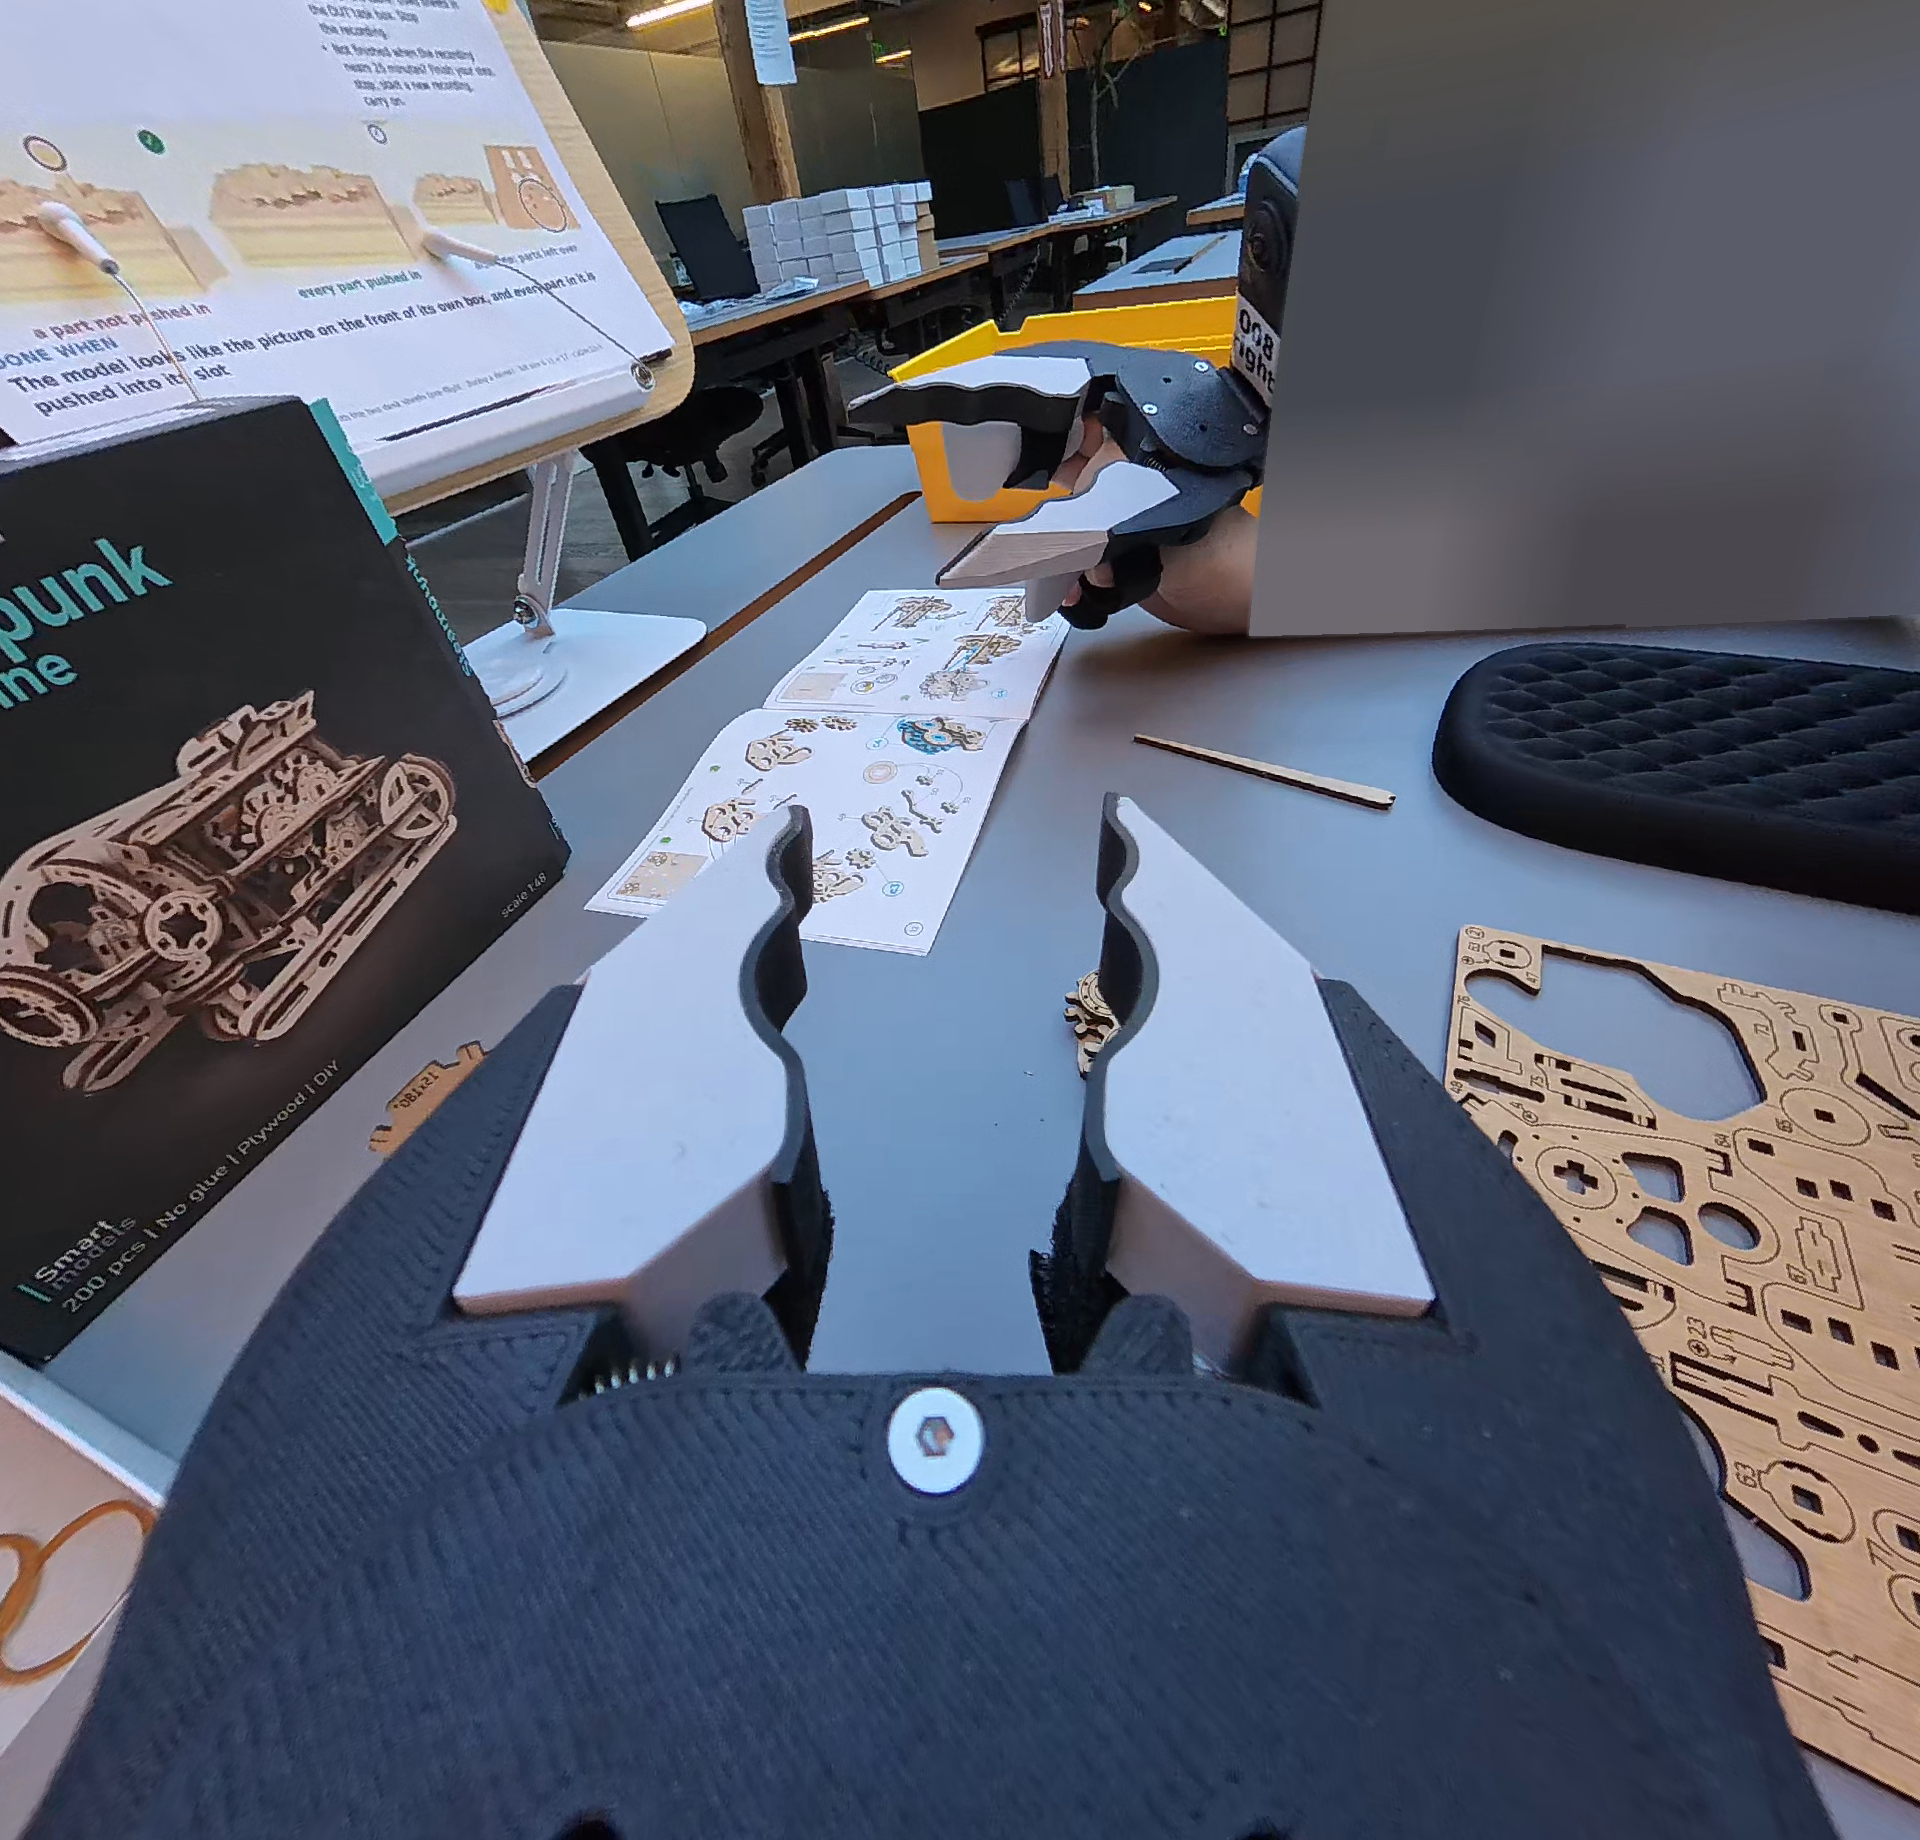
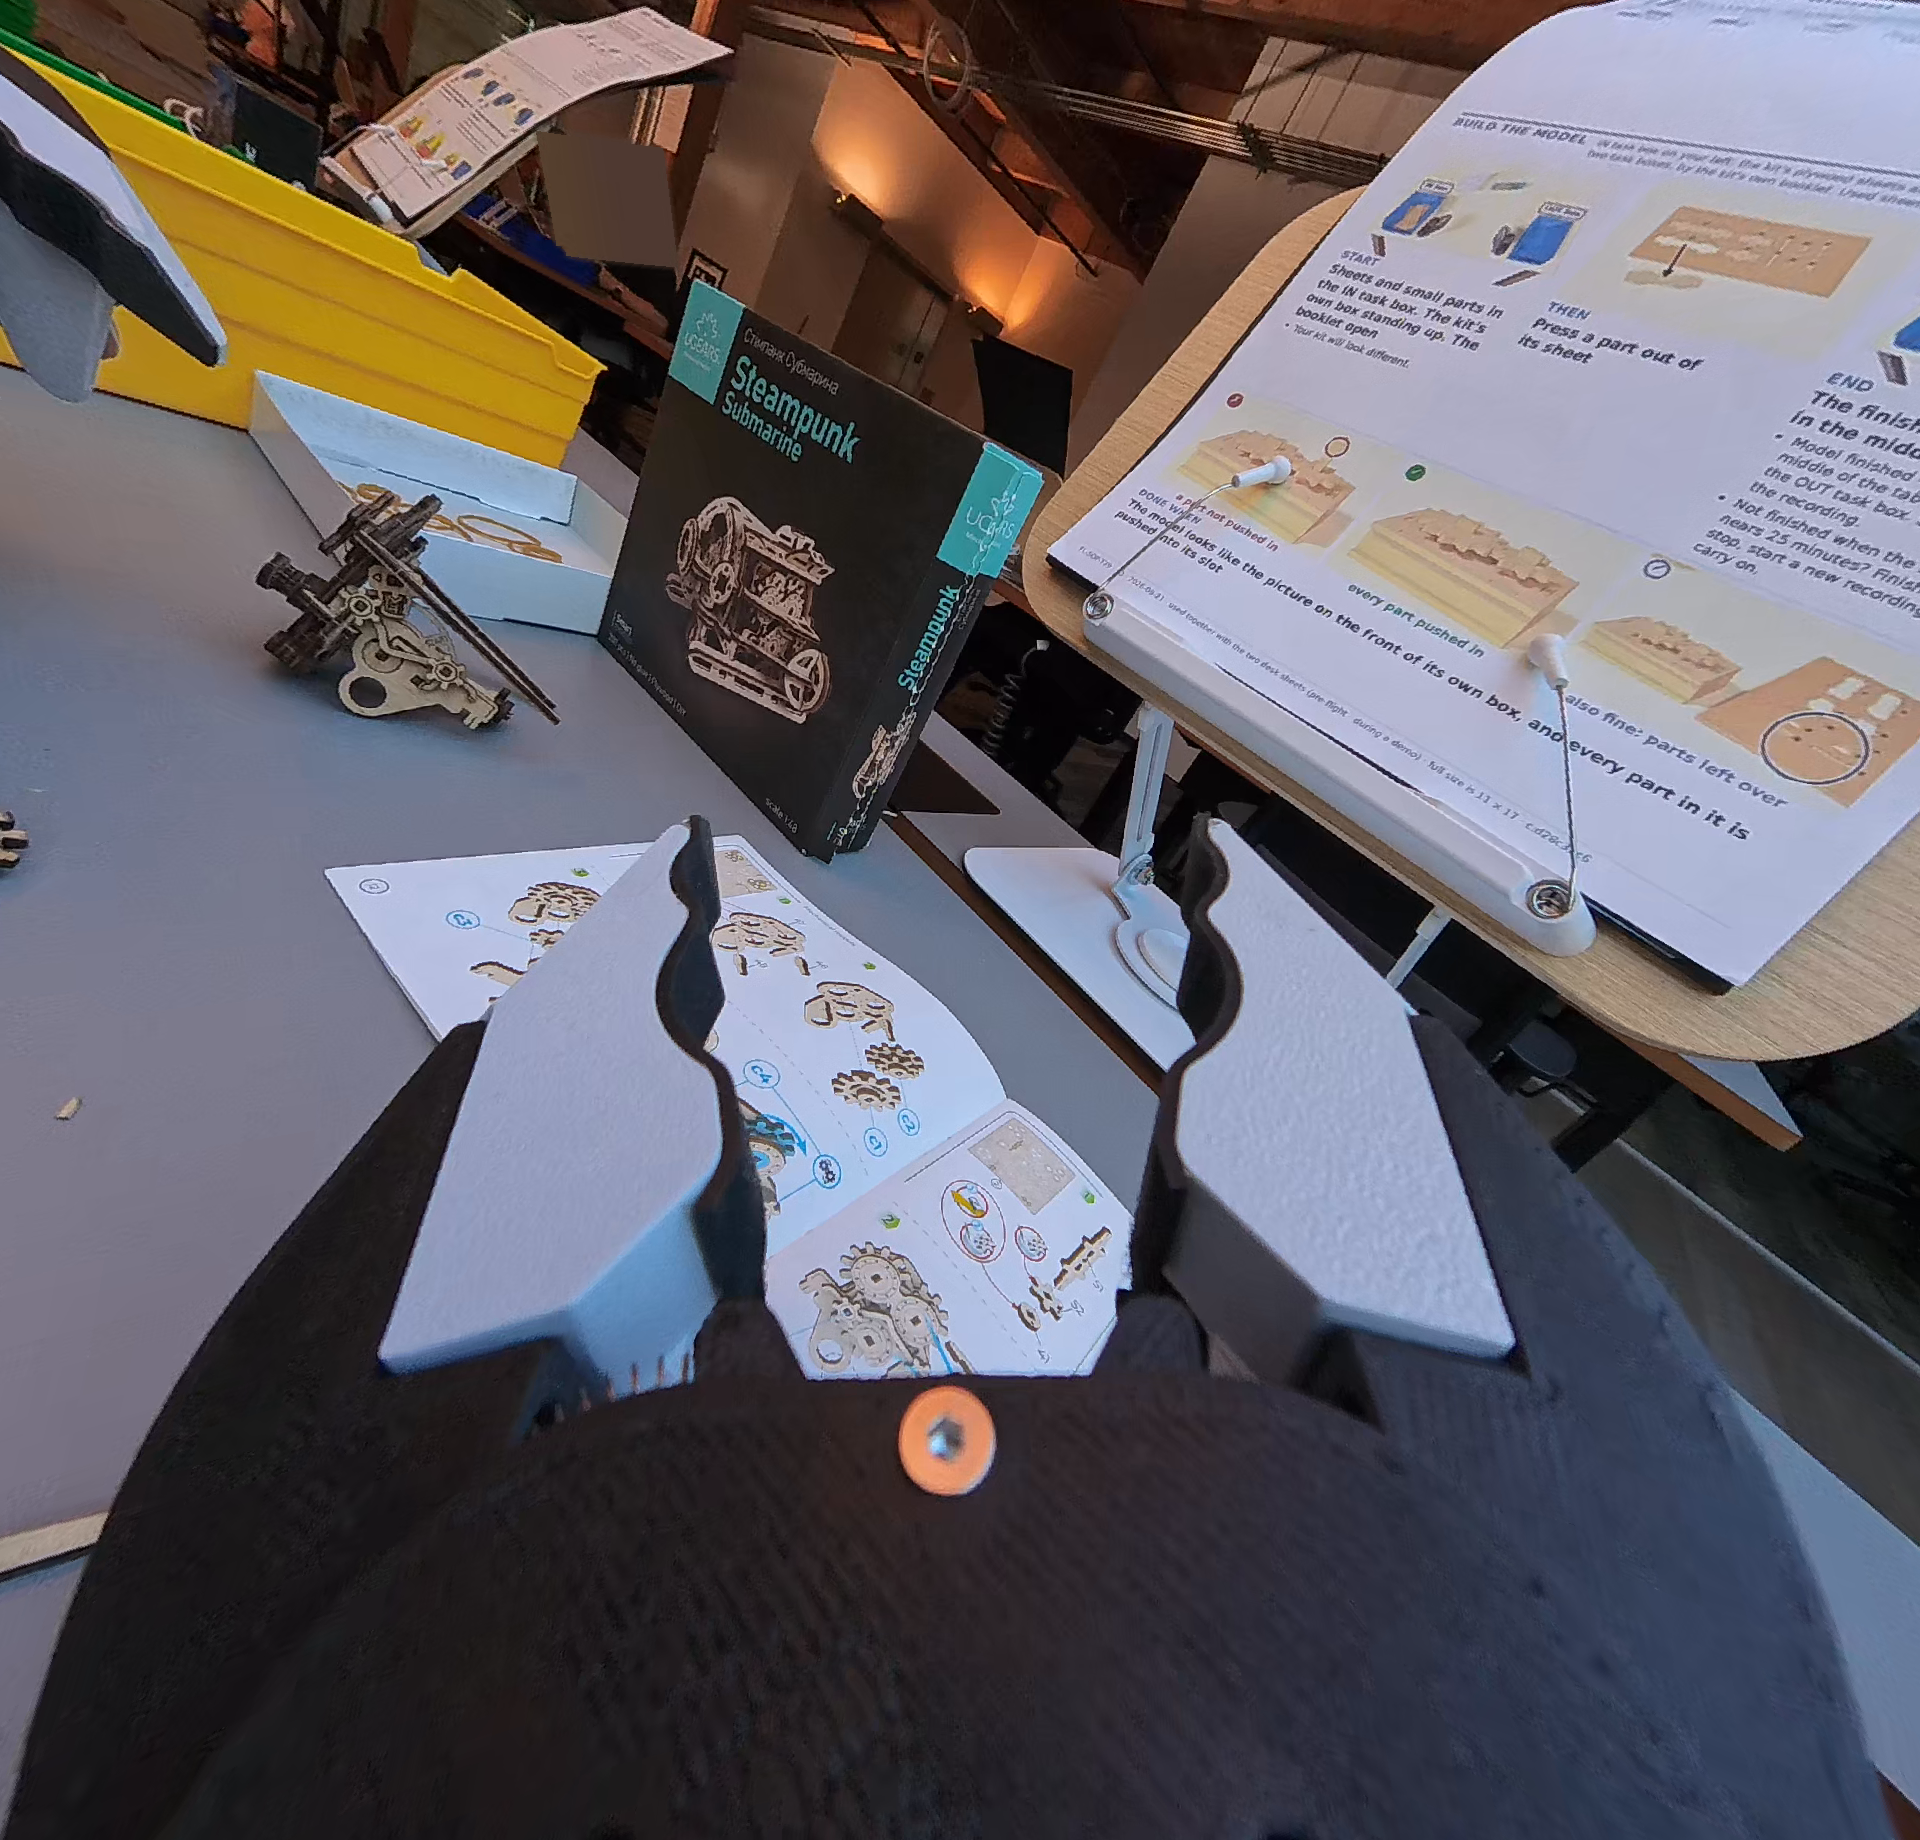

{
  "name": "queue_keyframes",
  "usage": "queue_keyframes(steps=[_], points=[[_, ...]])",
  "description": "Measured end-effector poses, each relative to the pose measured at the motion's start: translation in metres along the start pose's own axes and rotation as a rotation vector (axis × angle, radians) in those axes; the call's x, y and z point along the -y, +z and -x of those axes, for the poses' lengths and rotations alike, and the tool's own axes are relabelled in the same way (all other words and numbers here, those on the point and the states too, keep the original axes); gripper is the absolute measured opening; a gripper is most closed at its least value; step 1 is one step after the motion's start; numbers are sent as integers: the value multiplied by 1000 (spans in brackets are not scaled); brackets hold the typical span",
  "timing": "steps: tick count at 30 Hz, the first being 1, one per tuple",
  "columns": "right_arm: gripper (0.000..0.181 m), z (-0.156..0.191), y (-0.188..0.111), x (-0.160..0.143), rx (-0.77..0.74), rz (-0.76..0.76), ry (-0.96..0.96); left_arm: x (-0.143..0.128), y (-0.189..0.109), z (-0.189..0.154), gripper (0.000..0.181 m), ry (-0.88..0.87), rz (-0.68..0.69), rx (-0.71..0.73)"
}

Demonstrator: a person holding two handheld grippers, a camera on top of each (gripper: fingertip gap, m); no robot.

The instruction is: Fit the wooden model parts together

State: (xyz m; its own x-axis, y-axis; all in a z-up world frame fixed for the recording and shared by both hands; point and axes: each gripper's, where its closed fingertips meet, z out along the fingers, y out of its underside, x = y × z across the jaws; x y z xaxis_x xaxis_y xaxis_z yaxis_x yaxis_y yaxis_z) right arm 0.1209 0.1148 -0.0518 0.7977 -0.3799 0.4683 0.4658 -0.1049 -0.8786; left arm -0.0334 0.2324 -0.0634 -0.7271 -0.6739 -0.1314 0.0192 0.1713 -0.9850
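My left gripper (image 1: 956, 834) is open and empty, low over the grey table. A small wooden gear part (image 1: 1091, 1021) lies just beside its right finger. A plywood parts sheet (image 1: 1714, 1271) lies to the right. My right gripper (image 2: 945, 855) is open and empty above the open instruction booklet (image 2: 831, 1063); it also shows in the left wrist view (image 1: 997, 502). A partly built wooden model (image 2: 384, 627) stands on the table to the far left of it. The booklet (image 1: 862, 772) lies ahead of the left gripper.
The black kit box (image 2: 810, 585) stands behind the booklet. An instruction sheet on a stand (image 2: 1558, 543) is at the right. A white tray (image 2: 447, 502) and a yellow bin (image 2: 312, 304) sit at the back. A thin wooden stick (image 1: 1262, 770) and a black padded rest (image 1: 1714, 762) lie to the right.
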Motion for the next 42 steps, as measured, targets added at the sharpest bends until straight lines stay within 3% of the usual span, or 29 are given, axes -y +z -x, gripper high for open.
queue_keyframes(steps=[42], points=[[84,19,5,-8,81,47,-55,-5,3,-5,53,8,32,-18]])
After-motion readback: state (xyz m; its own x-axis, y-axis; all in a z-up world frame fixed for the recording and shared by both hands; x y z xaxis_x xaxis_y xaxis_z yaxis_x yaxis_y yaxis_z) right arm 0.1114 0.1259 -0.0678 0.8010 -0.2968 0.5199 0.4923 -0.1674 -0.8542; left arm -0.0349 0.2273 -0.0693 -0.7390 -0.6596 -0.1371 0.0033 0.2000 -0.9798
